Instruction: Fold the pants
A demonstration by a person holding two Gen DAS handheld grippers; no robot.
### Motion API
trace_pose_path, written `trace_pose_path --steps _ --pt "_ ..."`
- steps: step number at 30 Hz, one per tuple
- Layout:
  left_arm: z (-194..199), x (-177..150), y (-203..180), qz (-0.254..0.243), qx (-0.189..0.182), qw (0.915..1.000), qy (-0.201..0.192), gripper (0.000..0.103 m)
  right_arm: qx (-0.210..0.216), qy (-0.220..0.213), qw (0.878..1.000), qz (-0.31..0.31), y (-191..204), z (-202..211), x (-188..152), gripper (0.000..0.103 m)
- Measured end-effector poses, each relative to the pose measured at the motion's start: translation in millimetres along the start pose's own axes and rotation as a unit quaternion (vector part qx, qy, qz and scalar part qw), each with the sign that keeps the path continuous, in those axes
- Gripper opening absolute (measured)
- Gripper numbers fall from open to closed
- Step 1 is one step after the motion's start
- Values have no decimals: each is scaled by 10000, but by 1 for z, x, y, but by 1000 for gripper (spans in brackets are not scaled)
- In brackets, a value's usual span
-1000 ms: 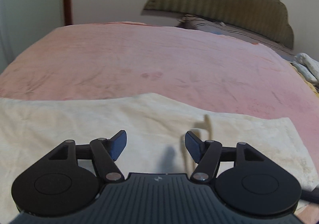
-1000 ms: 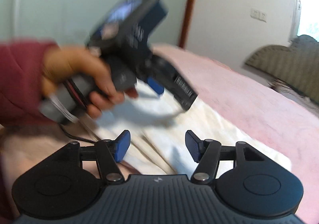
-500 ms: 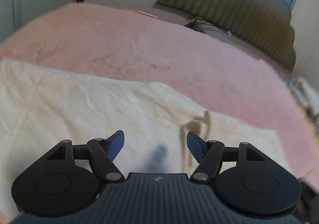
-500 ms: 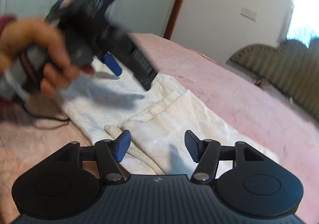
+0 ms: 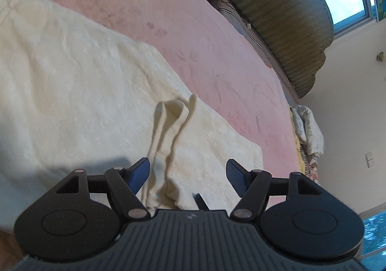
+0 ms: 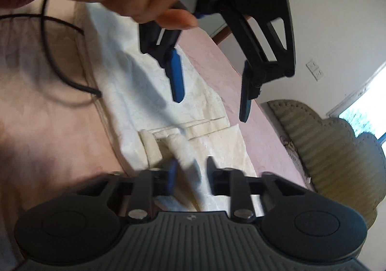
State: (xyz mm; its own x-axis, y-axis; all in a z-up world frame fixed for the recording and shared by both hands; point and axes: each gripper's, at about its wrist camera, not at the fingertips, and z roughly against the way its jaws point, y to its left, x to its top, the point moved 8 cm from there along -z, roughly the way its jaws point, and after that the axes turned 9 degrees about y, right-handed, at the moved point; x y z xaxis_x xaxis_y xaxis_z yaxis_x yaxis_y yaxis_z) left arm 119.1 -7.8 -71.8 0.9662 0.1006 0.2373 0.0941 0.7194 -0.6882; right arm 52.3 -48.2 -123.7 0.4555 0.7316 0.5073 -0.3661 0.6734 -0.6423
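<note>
Pants [image 5: 79,82] lie flat on the pink bed [image 5: 193,37], my left tool [image 5: 188,175] spread above the drawstring [image 5: 168,131] and my right tool [image 6: 190,175] half closed near the waistband, so I might pinch only cord

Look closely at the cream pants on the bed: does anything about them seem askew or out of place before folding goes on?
Yes. A drawstring trails loose in a loop over the cream pants instead of being tucked in. The waist area also looks rumpled on the pink bedspread.
</note>
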Motion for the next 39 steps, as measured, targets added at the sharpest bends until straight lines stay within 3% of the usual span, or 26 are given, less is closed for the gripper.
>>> trace_pose_path --steps 3,5,9,13,14,15,18,21,23,26,28,31,33,35,38,39 --pt "-5 0 1 247 -364 9989 131 73 380 -141 9969 -680 -17 3 -3 8" --pt "-10 1 -2 273 -403 9987 149 73 686 -264 9898 -1217 -30 11 -4 8" --pt "-29 5 -2 285 -205 9992 186 73 1276 -483 9677 -2118 -54 22 -10 8" --pt "-49 4 2 718 -626 9945 428 66 1694 -639 9439 -2762 -70 26 -16 8" --pt "-51 5 4 822 -667 9936 405 46 1768 -666 9390 -2873 -73 27 -18 8" --pt "-52 5 5 836 -702 9933 377 20 1821 -682 9354 -2953 -75 27 -18 8" --pt "-44 6 9 612 -489 9969 75 2 1842 -671 9370 -2891 -68 26 -17 8" --pt "-32 1 12 265 -204 9992 -199 1 2011 -504 9444 -2552 -50 22 -13 11" --pt "-28 -4 15 137 -100 9995 -252 1 2093 -702 9459 -2378 -51 32 -12 12" --pt "-32 -9 21 25 123 9996 -257 2 2537 -1225 9146 -2903 -80 44 -19 13" --pt "-38 -12 23 29 214 9995 -234 2 2532 -1173 8974 -3417 -99 37 -30 14" --pt "-35 -15 21 -254 384 9983 -350 3 2091 -370 9104 -3551 -93 8 -50 14" --pt "-35 -15 19 -341 473 9977 -351 3 2119 7 9170 -3379 -74 -6 -56 14" --pt "-34 -16 20 -415 492 9973 -349 4 1905 32 9234 -3332 -69 -7 -55 14" --pt "-27 -13 18 -442 567 9967 -374 16 1983 -295 9130 -3552 -72 3 -43 15" --pt "-22 -11 16 -486 636 9957 -459 15 2124 -265 9123 -3492 -69 1 -40 15"
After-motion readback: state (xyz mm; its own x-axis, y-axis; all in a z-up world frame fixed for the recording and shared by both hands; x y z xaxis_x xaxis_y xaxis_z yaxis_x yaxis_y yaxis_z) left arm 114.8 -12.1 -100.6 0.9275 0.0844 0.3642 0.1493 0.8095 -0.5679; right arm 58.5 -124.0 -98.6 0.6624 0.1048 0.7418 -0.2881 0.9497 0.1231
